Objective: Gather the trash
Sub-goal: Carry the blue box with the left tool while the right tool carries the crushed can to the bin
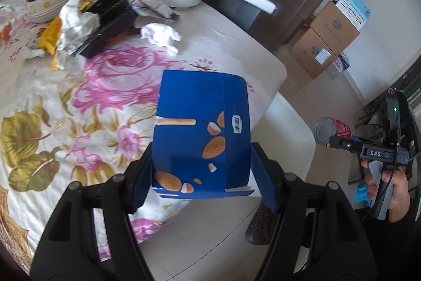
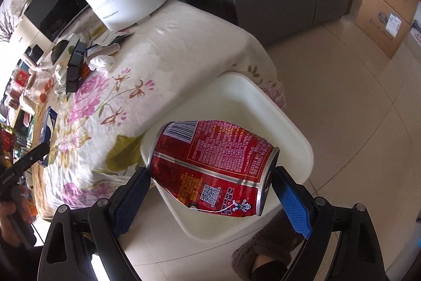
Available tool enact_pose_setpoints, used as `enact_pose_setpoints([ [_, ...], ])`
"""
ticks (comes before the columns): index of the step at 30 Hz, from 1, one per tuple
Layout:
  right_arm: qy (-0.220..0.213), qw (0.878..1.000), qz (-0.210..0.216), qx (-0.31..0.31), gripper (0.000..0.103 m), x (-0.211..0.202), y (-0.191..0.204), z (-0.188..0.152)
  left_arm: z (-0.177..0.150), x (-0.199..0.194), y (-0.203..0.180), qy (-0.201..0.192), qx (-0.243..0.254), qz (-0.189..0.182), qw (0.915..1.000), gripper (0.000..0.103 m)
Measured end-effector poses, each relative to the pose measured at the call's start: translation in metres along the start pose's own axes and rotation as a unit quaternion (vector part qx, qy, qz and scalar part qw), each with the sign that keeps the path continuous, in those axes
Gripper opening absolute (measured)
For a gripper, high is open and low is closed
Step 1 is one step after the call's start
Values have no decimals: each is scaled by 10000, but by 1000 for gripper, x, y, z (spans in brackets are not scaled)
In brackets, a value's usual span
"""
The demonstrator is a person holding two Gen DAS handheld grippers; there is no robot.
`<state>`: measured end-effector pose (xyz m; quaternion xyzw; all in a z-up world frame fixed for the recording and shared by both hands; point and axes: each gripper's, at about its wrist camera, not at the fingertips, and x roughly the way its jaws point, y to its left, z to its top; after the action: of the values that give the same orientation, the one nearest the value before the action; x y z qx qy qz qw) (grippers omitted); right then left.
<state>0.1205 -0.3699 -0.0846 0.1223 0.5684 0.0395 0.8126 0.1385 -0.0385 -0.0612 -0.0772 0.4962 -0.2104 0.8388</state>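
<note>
Right wrist view: right tongs clench a dented red can above the white bin beside the table's corner; left tongs grip a glossy blue carton over that edge.

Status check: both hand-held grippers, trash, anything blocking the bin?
Left hand-held gripper shut on blue box. Right hand-held gripper shut on dented red can, over white bin. Bin mouth clear.

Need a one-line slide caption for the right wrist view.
Right gripper holds a dented red can above a white bin beside the floral-clothed table.
</note>
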Motion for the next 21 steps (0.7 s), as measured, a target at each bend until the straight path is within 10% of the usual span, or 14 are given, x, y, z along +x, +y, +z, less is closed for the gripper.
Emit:
enact_pose_setpoints([
  [21,44,9983,-141,562,95,-5,-68,-7,6,102,-108,364,1238,-406,9908,81],
])
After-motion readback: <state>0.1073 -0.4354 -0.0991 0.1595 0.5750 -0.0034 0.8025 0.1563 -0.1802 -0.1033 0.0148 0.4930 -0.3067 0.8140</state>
